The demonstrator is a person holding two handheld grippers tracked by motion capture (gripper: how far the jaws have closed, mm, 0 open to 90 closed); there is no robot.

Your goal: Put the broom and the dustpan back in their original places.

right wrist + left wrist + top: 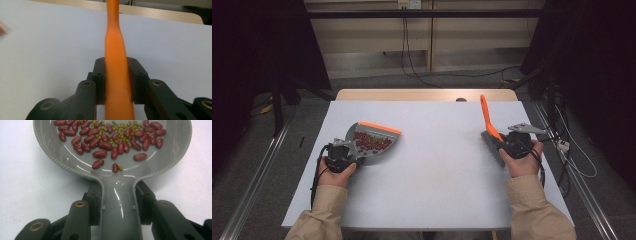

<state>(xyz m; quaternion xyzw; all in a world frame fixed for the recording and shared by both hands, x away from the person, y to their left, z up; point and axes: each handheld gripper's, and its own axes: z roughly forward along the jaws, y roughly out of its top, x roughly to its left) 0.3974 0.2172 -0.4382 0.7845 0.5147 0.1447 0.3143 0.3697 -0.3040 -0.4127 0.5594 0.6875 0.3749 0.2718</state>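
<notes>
A grey dustpan [377, 142] with an orange front lip lies on the white table [437, 175] at the left. It holds red kidney beans [102, 146] and small green beans [120, 127]. My left gripper [341, 156] is shut on the dustpan's handle [118, 205], jaws pressed on both sides. At the right, my right gripper [514, 145] is shut on the orange handle [116, 75] of a small brush [492, 137]. The brush's dark bristle head rests near the table, and its handle points away toward the far edge.
The table's wooden far edge [427, 95] shows beyond the white top. Cables [412, 65] run along the floor behind. Metal rails [257, 170] flank the table on both sides.
</notes>
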